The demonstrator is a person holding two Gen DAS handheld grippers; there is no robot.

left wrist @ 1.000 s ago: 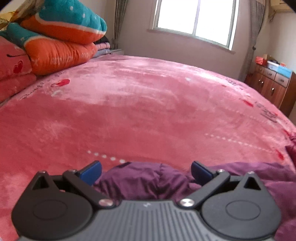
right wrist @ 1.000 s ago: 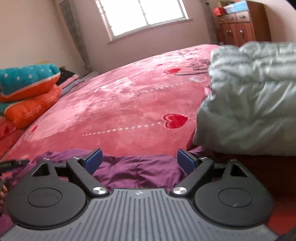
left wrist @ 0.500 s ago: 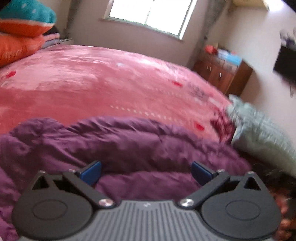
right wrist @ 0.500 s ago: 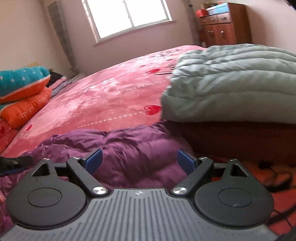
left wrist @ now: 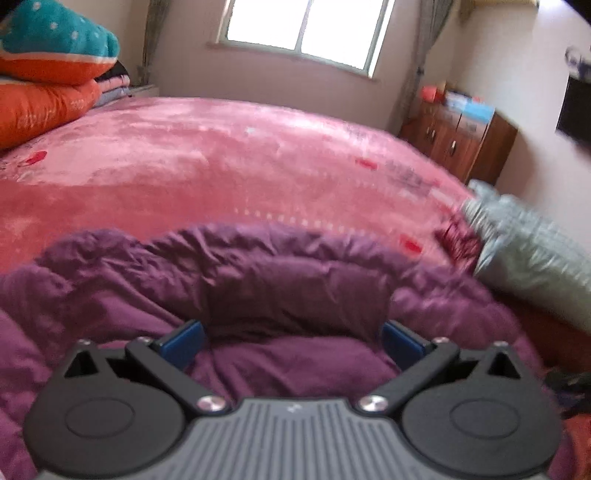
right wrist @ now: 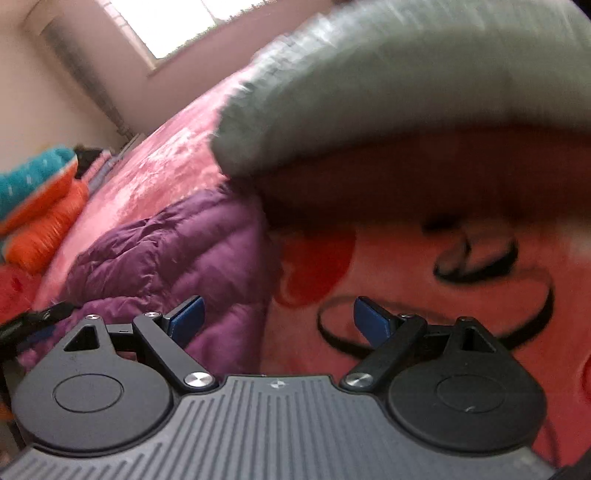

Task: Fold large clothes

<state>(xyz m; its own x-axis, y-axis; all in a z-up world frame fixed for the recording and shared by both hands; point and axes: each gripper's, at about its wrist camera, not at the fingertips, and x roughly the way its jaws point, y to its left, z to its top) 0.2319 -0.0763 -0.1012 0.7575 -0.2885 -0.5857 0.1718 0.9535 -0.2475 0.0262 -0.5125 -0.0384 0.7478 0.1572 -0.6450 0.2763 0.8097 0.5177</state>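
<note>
1. The left hand-held gripper (left wrist: 291,341) has its blue fingers (left wrist: 183,341) spread wide with nothing clamped; a raised fold of the purple down jacket (left wrist: 295,280) sits in the gap between them, but the pads do not press on it.
2. The right hand-held gripper (right wrist: 279,319) is likewise spread wide and has hold of nothing; its left finger (right wrist: 186,321) is over the jacket's edge, its right finger over the bed cover.
3. The purple down jacket (right wrist: 177,251) lies bunched on the near side of the bed, on the pink plush blanket (left wrist: 221,166).
4. Just beside the jacket, to its right, lies a grey-green quilted garment (left wrist: 535,254), folded thick; in the right wrist view it looms large and blurred (right wrist: 406,85).
5. Orange and teal bedding (left wrist: 48,74) is stacked at the far left of the bed.
6. Beyond stand a window (left wrist: 306,29) and a wooden cabinet (left wrist: 465,140).
</note>
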